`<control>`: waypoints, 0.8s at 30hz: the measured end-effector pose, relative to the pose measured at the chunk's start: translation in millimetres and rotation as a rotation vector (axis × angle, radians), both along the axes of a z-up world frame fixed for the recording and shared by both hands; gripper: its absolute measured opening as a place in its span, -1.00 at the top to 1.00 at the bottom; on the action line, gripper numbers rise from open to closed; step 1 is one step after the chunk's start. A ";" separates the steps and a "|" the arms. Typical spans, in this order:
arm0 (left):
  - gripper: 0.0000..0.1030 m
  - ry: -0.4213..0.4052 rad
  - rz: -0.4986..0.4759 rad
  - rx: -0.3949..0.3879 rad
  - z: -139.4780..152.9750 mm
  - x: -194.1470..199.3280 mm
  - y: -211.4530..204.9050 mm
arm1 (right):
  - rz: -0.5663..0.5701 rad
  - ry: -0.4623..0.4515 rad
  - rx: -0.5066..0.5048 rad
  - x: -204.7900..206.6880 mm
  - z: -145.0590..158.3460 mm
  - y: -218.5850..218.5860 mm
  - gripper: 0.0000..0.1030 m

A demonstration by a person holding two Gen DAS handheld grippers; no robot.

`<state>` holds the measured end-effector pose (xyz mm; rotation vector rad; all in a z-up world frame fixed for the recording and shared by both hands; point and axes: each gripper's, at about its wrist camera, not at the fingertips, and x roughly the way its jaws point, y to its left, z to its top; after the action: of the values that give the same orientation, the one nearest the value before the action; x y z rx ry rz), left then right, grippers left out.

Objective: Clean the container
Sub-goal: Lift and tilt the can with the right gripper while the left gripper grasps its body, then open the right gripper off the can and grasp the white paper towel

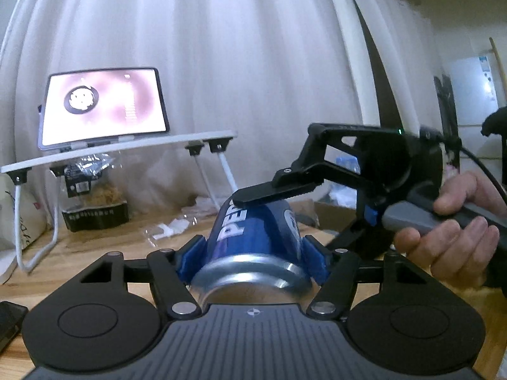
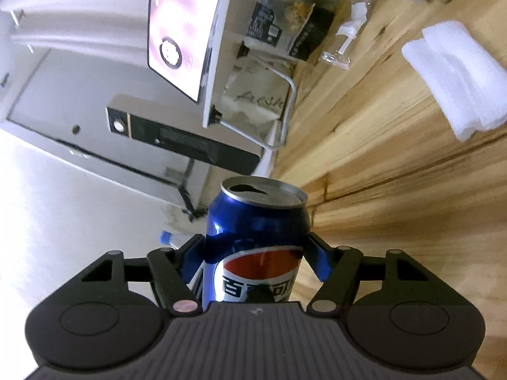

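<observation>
You hold the can (image 1: 253,231) aloft above the table (image 2: 396,174), both the left gripper (image 1: 253,253) and right gripper (image 2: 256,253) clenched on it, so unequal pull may twist or dent it, and its open mouth may spill.

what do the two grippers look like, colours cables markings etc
Both grippers are black linkage frames with round silver pivot pins, blue finger pads and a ribbed grey base bearing a small crosshair mark. The right gripper has flat black fingers, a grey handle, a green indicator light and a black cable. No sleeve shows.
</observation>
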<state>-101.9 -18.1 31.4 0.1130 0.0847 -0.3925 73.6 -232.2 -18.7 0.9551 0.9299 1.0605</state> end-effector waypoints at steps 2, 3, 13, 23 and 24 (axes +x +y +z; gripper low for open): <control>-0.44 -0.023 0.012 0.005 0.6 -3.8 -2.4 | 0.012 0.055 0.073 -0.2 -11.1 -0.9 -0.35; -0.51 -0.033 0.011 0.003 1.0 -5.0 -2.8 | 0.018 0.079 0.105 -0.3 -16.0 -1.1 -0.35; -0.30 -0.031 0.010 -0.053 2.2 -6.7 5.4 | 0.029 0.128 0.198 -4.1 -32.8 9.6 -0.35; -0.28 0.036 0.111 -0.035 -2.0 8.0 9.1 | -0.090 -0.038 -0.007 -7.0 1.8 -9.3 -0.53; -0.28 0.046 0.121 -0.026 -4.0 9.8 9.4 | -0.134 -0.088 -0.059 -7.2 10.1 -16.6 -0.56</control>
<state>-92.1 -8.7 27.5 0.0730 0.1310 -0.2754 66.4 -248.8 -8.6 0.9027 0.8092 0.9493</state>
